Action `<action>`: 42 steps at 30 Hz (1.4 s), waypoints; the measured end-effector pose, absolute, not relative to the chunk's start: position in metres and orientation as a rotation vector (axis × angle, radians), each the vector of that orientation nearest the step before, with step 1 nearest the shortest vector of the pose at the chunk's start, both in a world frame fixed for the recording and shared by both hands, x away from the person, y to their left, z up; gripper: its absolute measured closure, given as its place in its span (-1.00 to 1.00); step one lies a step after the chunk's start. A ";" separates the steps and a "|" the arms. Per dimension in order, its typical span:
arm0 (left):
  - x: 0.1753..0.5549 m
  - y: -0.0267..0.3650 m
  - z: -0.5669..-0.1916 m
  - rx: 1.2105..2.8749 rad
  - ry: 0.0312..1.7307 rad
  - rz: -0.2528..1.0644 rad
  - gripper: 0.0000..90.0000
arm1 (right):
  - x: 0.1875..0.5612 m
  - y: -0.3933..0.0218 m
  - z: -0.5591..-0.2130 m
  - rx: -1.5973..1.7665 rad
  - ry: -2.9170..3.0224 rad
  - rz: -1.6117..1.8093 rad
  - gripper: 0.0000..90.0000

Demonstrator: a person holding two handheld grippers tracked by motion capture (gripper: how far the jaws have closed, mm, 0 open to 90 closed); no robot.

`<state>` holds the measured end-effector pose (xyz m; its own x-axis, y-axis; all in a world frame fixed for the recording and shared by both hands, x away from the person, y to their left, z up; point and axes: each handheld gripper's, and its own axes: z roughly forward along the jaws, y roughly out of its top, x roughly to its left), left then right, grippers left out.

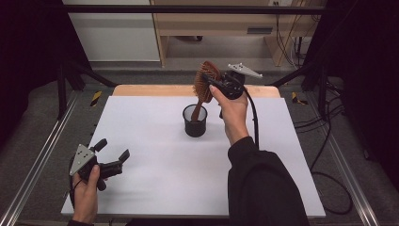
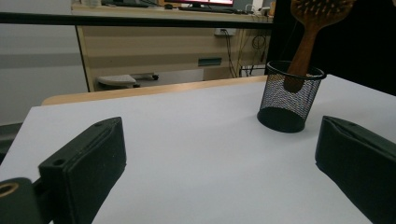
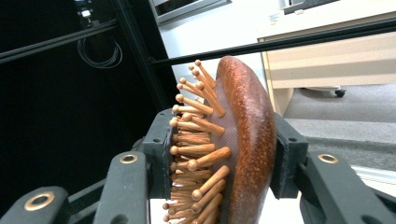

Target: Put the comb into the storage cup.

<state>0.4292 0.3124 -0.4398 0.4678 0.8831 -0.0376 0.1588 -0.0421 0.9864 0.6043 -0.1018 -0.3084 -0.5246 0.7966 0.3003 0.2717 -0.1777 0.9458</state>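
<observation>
A wooden hairbrush (image 1: 205, 81) stands tilted with its handle down inside a black mesh cup (image 1: 195, 121) near the middle of the white table (image 1: 155, 155). My right gripper (image 1: 217, 84) is shut on the brush head, one pad (image 3: 161, 149) against the bristles and the other on the wooden back (image 3: 245, 140). In the left gripper view the hairbrush handle (image 2: 303, 51) dips into the mesh cup (image 2: 289, 98). My left gripper (image 1: 113, 151) rests at the table's front left, open, with nothing between its fingers (image 2: 88, 163).
A wooden strip (image 1: 150, 89) edges the table's far side. Metal rails (image 1: 42, 155) run along both sides, with cables (image 1: 324, 141) on the floor at the right. A wooden cabinet (image 1: 211, 28) stands behind the table.
</observation>
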 end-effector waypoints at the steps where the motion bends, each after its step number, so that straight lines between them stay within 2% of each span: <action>1: 0.429 0.312 -0.440 1.524 0.942 0.751 -0.95 | 0.604 -0.101 -0.310 1.224 1.688 1.757 0.15; 13: 0.429 0.312 -0.439 1.521 0.943 0.755 -0.95 | 0.608 -0.092 -0.327 1.241 1.715 1.734 0.14; 42: 0.429 0.312 -0.440 1.525 0.944 0.749 -0.95 | 0.611 -0.087 -0.343 1.260 1.742 1.727 0.14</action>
<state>0.4294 0.3119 -0.4399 0.4756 0.8788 -0.0395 0.1604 -0.0424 0.9861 0.6114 -0.0874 -0.3427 -0.5246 0.7910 0.3148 0.3217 -0.1582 0.9335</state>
